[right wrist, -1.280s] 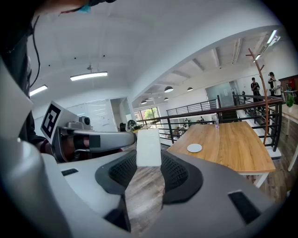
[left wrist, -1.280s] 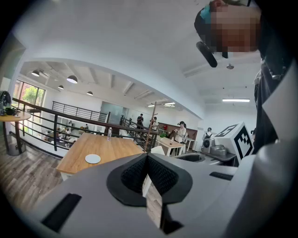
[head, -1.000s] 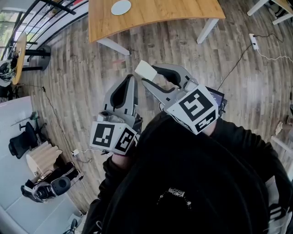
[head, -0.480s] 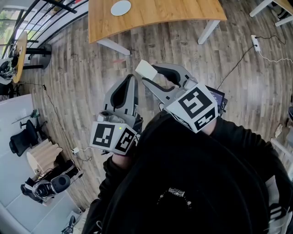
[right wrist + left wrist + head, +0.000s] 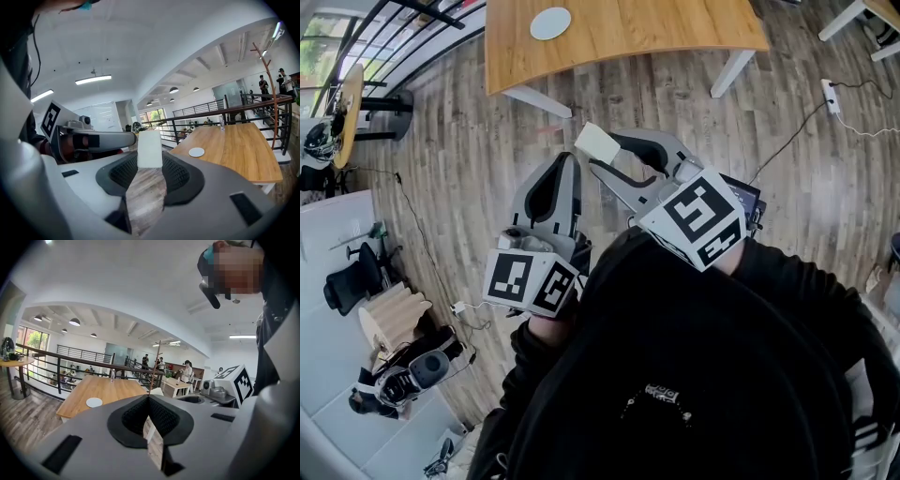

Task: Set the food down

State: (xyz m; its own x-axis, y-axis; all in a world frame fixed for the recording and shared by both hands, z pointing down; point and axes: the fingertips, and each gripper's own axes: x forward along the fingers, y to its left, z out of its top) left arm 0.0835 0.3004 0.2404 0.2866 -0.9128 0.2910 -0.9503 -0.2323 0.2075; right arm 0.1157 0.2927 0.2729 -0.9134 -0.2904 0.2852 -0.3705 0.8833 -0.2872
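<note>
The floor (image 5: 441,187) filled most of the head view, and I judged it the main hazard. The table (image 5: 675,37) lay well away along the top edge of the frame, so anything that slipped out here would have landed on the boards rather than on the tabletop. My right gripper (image 5: 602,150) was clamped on the piece of food (image 5: 598,142), but only at the very tips of its jaws. Most of the pale block stuck out past them, and a jolt or a slackened squeeze could have tipped it free. Clenching harder might have crushed or squirted out something soft, though I could not tell how firm it was. My left gripper (image 5: 567,164) was closed with nothing in it, just beside the right one at the centre of the frame, so a bump between the two was possible. The small white plate (image 5: 550,23) on the table's left end was a narrow target, if that was the landing spot.

In the right gripper view the piece of food (image 5: 150,149) stood upright between the jaw tips at centre frame, with the plate (image 5: 196,152) far beyond it to the right.
</note>
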